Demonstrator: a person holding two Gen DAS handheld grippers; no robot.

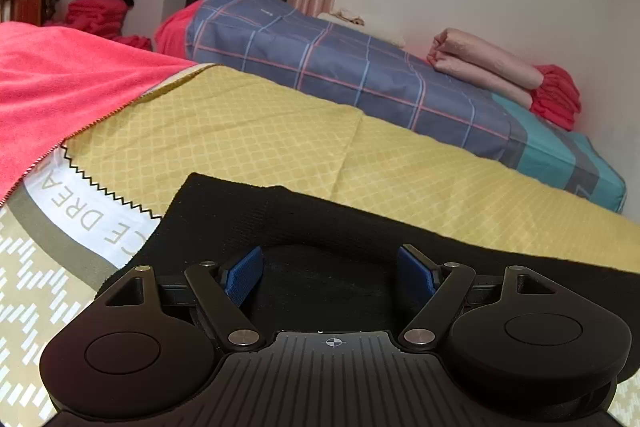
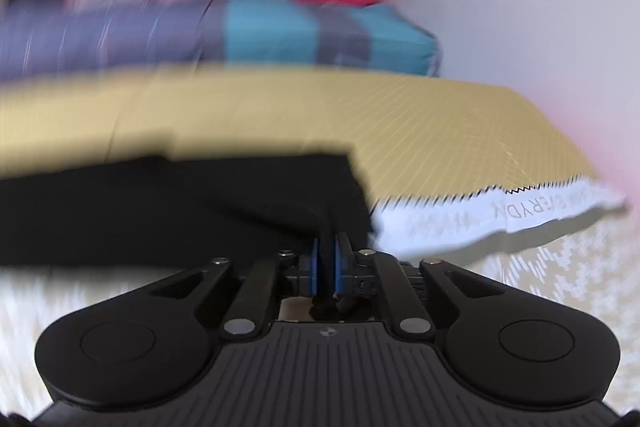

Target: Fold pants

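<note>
Left wrist view: your left hand-held gripper (image 1: 331, 277) stands wide apart over the black pants (image 1: 280, 223), blue pads (image 1: 244, 277) clear of the cloth. The pants lie flat on the yellow bedspread (image 1: 248, 131), near a pink blanket (image 1: 60, 87) and a plaid quilt (image 1: 340, 67).

Right wrist view, blurred: your right hand-held gripper (image 2: 328, 269) is nearly closed, pinching a fold of the pants (image 2: 200, 211) between its pads at the garment's corner, on the bedspread (image 2: 360, 115).

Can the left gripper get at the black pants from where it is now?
Probably yes: the left gripper is open directly over the black pants, with nothing between them.
</note>
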